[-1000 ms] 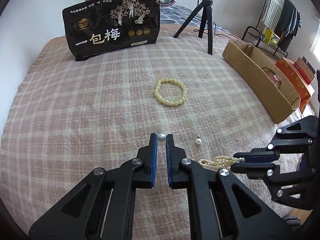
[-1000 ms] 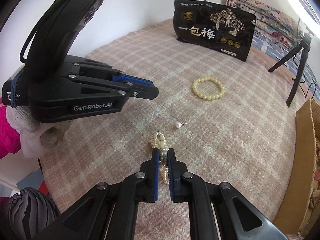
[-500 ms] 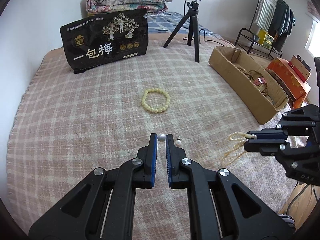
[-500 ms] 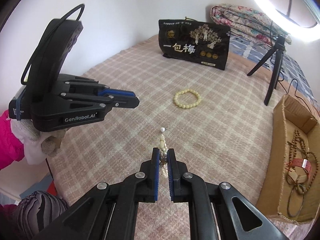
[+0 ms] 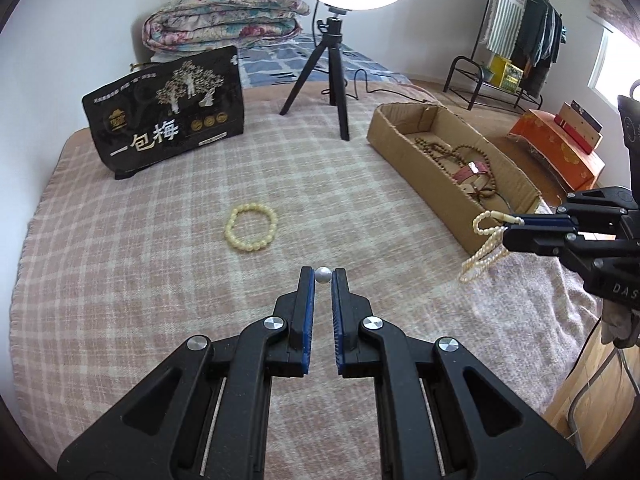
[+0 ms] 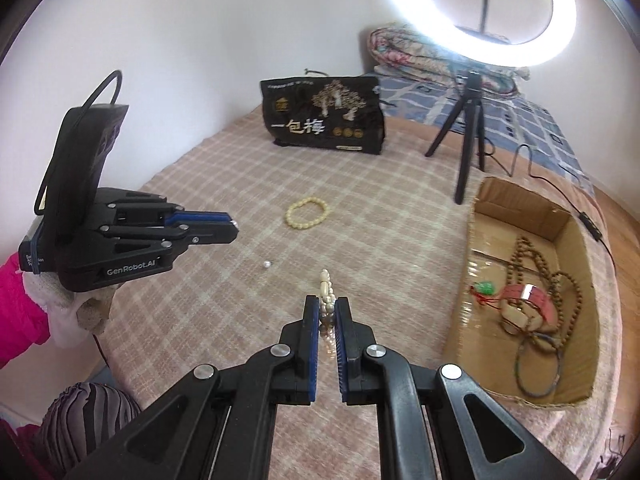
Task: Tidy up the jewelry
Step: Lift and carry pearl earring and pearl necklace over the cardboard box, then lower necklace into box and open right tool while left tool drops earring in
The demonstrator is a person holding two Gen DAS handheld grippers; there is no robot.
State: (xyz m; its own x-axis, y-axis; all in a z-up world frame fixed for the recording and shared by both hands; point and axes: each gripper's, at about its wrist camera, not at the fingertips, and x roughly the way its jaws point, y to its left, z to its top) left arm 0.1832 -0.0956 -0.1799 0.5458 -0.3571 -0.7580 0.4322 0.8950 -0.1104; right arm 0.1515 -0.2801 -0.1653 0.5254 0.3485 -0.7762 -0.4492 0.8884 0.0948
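- Blue-padded, my left gripper (image 5: pixel 323 276) is pinching a small round white pearl earring (image 5: pixel 323 275) right at its fingertips, hovering above the pink plaid blanket (image 5: pixel 140 288).
- I am holding a cream pearl-bead necklace (image 6: pixel 327 300) in my right gripper (image 6: pixel 327 307), whose jaws are clamped together on the strand; in the left wrist view the necklace (image 5: pixel 486 246) is dangling in loops below the right gripper (image 5: pixel 516 227), just beside the near end of the box.
- I am seeing the open brown cardboard box (image 6: pixel 472 264) lying on the blanket to my right; it is holding brown wooden bead strings (image 6: pixel 560 280), a red band with a silver clasp (image 6: pixel 528 294) and a small green charm (image 6: pixel 486 288).
- I am seeing a pale yellow bead bracelet (image 5: pixel 251 227) lying flat on the blanket, well apart from both grippers and from the box.
- I am also spotting a second small white pearl (image 6: pixel 267 265) lying loose on the blanket, between the left gripper (image 6: pixel 234 226) and the held necklace.
- I am looking past them at a black snack bag with gold tree print (image 5: pixel 168 116) standing upright at the far side, with a black tripod (image 5: pixel 332 76) carrying a lit ring light (image 6: pixel 496 8) near it and folded floral quilts (image 5: pixel 224 16) behind.
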